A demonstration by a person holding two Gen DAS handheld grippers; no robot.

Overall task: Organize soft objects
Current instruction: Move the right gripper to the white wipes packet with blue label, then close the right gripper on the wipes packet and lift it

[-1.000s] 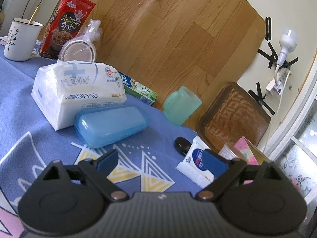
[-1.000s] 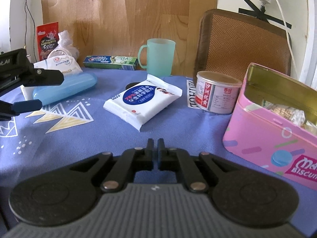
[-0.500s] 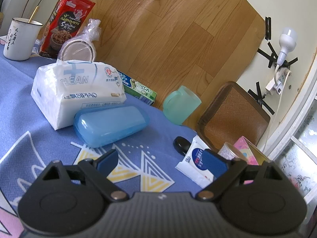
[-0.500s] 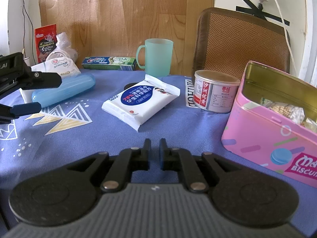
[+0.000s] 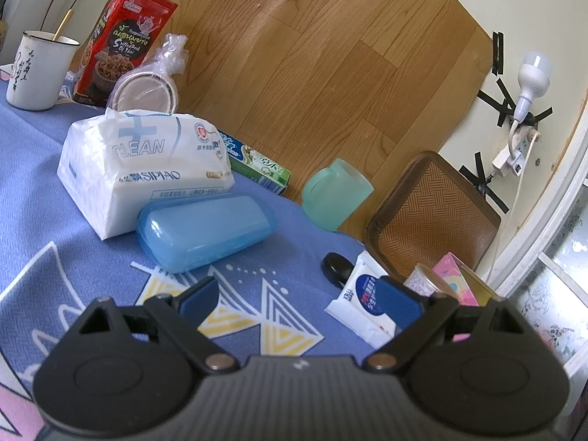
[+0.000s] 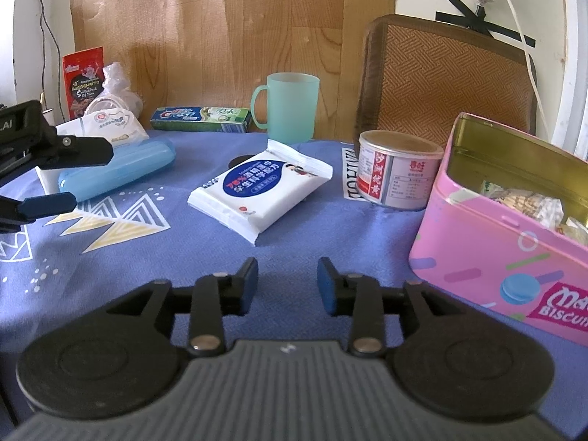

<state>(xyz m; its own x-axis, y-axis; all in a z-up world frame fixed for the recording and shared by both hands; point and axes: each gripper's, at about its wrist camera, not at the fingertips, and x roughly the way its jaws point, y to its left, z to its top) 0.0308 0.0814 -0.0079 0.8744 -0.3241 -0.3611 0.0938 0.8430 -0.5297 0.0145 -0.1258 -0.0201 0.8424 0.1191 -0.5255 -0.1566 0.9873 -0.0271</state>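
Blue cloth (image 6: 294, 235) bare ahead | right gripper (image 6: 287, 281) apart | left gripper (image 5: 299, 296) apart | wipes pack (image 6: 259, 189) beyond

Home table, blue patterned tablecloth (image 6: 301, 242), toothpaste box (image 6: 200, 118), enamel mug (image 5: 38, 70), biscuit tin (image 6: 507, 246)

The left wrist view is taken from above the counter (image 5: 33, 169), tilted down and angled rightward toward the wooden wall panel (image 5: 330, 73). The right wrist view is set low and close over the counter (image 6: 330, 228), facing that panel (image 6: 220, 36) squarely. The wipes packet (image 5: 362, 294) (image 6: 257, 191), green mug (image 5: 336, 198) (image 6: 292, 106) and blue case (image 5: 205, 229) (image 6: 117, 169) are shared.
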